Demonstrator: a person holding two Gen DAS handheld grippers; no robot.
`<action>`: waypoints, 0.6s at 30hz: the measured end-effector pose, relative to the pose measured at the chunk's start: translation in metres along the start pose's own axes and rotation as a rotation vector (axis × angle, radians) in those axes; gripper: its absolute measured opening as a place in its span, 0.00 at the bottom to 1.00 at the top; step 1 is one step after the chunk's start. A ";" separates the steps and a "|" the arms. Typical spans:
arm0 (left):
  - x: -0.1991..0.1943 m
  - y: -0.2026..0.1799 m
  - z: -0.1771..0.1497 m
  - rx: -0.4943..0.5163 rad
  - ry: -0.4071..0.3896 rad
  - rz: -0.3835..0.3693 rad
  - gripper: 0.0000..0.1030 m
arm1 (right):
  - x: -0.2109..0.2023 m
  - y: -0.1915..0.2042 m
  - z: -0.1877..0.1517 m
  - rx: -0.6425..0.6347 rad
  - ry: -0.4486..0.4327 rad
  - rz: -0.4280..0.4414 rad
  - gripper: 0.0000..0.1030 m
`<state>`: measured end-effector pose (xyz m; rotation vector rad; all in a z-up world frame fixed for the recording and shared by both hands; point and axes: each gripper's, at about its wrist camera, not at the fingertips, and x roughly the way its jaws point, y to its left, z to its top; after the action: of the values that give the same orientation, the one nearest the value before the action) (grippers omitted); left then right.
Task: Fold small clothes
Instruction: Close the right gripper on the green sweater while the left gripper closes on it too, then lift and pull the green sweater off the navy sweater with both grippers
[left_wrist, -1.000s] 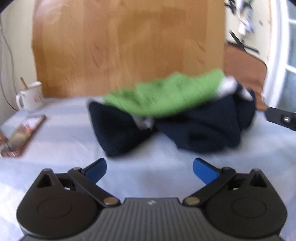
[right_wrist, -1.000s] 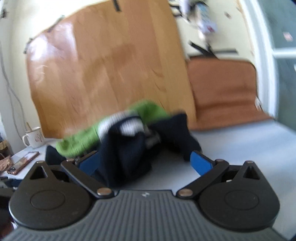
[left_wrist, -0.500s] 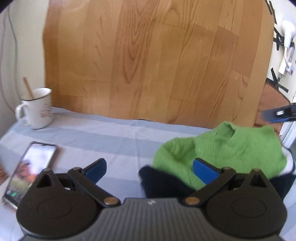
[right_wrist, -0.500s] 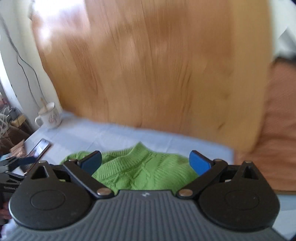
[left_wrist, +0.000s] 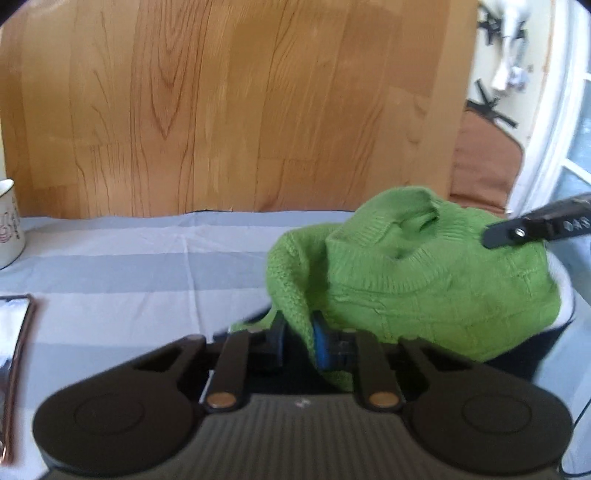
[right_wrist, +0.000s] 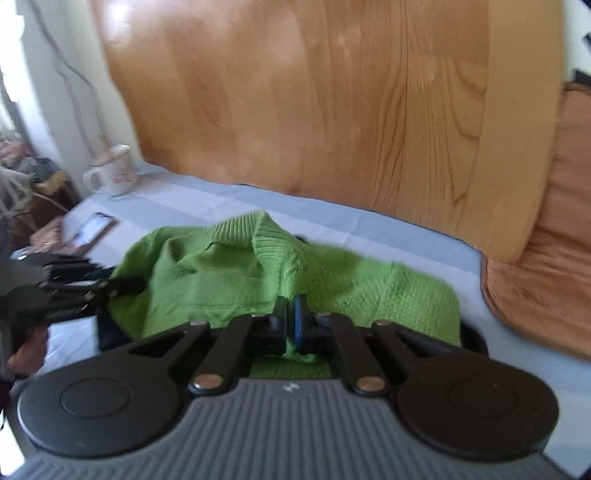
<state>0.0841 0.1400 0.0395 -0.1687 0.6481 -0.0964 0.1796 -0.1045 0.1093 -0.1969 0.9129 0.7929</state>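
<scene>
A green knit sweater (left_wrist: 424, 288) lies bunched on top of a dark navy garment (left_wrist: 517, 354) on the pale striped sheet (left_wrist: 129, 266). My left gripper (left_wrist: 298, 332) is closing its jaws on the sweater's left edge, and the blue pads pinch a strip of knit. In the right wrist view my right gripper (right_wrist: 290, 317) has its jaws closing tight on a fold of the sweater (right_wrist: 221, 273) near its front edge. The left gripper (right_wrist: 110, 288) shows there at the sweater's left side. Navy cloth (right_wrist: 109, 332) peeks out under the green.
A white mug (right_wrist: 114, 173) with a stick in it stands at the back left. A phone (right_wrist: 92, 230) lies in front of it, screen up. A wood-grain board (left_wrist: 240, 110) stands upright behind the sheet. A brown cushion (right_wrist: 546, 258) is at the right.
Both grippers were wide open over the clothes pile. They have moved in on the green sweater and their jaws have come together on its knit.
</scene>
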 end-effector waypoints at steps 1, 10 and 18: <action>-0.008 -0.001 -0.006 0.006 -0.012 -0.011 0.12 | -0.013 0.006 -0.010 -0.009 -0.019 0.005 0.06; -0.095 -0.010 -0.070 -0.051 -0.117 -0.118 0.11 | -0.088 0.032 -0.106 0.092 -0.112 0.034 0.05; -0.121 -0.045 -0.110 0.055 -0.096 0.005 0.57 | -0.109 0.030 -0.180 0.269 -0.100 -0.001 0.06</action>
<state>-0.0804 0.0995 0.0327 -0.1176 0.5498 -0.1005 0.0058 -0.2259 0.0876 0.0771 0.9146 0.6650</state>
